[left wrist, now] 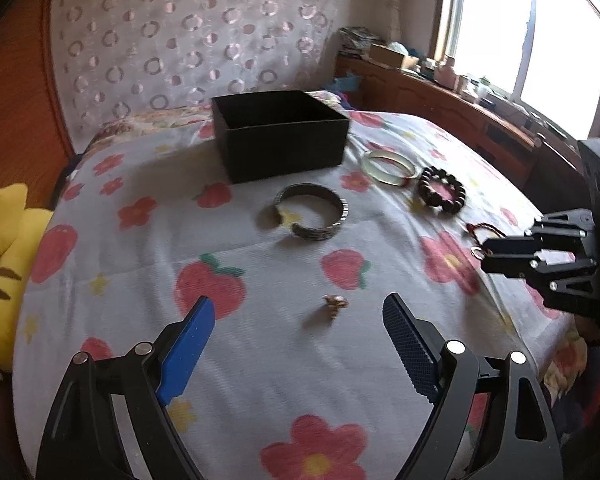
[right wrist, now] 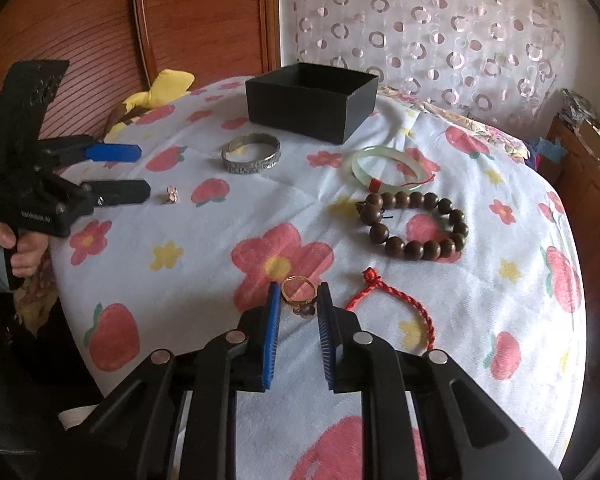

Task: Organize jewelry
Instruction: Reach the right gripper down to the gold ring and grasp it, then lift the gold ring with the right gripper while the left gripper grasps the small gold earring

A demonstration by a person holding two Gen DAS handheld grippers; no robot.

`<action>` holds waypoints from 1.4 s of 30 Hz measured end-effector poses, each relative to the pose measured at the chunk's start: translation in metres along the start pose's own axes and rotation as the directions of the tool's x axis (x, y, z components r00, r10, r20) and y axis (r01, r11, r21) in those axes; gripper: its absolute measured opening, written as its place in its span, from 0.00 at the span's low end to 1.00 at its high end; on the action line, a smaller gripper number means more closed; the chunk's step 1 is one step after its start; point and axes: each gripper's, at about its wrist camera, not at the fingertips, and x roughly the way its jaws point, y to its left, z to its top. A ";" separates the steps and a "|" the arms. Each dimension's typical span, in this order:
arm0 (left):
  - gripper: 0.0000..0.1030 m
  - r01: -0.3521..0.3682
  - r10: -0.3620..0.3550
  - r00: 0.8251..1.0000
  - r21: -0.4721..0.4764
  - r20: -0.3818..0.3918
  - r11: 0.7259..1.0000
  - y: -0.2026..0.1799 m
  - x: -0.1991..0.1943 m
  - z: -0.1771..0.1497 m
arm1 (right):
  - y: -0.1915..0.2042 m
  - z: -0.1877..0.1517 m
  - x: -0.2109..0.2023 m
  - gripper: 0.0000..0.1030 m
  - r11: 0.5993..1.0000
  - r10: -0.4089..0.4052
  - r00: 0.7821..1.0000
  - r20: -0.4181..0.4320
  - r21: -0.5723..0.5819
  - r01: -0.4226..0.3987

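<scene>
An open black box stands at the far side of the flowered cloth. In front of it lie a silver cuff bangle, a pale green jade bangle, a brown bead bracelet and a red cord bracelet. My left gripper is open, with a small ring lying between its fingertips. My right gripper is shut on a gold ring.
A yellow plush toy lies at the cloth's left edge. A wooden headboard and a patterned curtain stand behind. A cluttered wooden sideboard runs along the window on the right.
</scene>
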 end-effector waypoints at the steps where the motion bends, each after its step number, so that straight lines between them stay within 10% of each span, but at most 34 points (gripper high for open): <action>1: 0.65 0.007 -0.007 1.000 0.011 -0.005 1.000 -0.003 0.002 0.001 | -0.001 0.001 -0.001 0.20 1.000 0.000 1.000 0.001 0.002 0.000; 7: 0.33 0.017 -0.014 0.999 0.048 -0.052 0.999 -0.013 0.016 0.005 | -0.005 0.002 -0.003 0.20 1.000 -0.006 1.000 0.009 0.009 0.005; 21: 0.13 0.011 -0.006 0.998 0.080 -0.066 0.997 -0.022 0.026 0.002 | -0.004 0.003 -0.003 0.20 1.000 -0.004 1.000 0.015 0.001 0.004; 42: 0.13 -0.003 -0.001 0.996 0.047 0.090 0.999 0.003 0.017 0.080 | -0.022 0.079 -0.012 0.20 0.999 -0.022 0.993 0.118 -0.033 0.026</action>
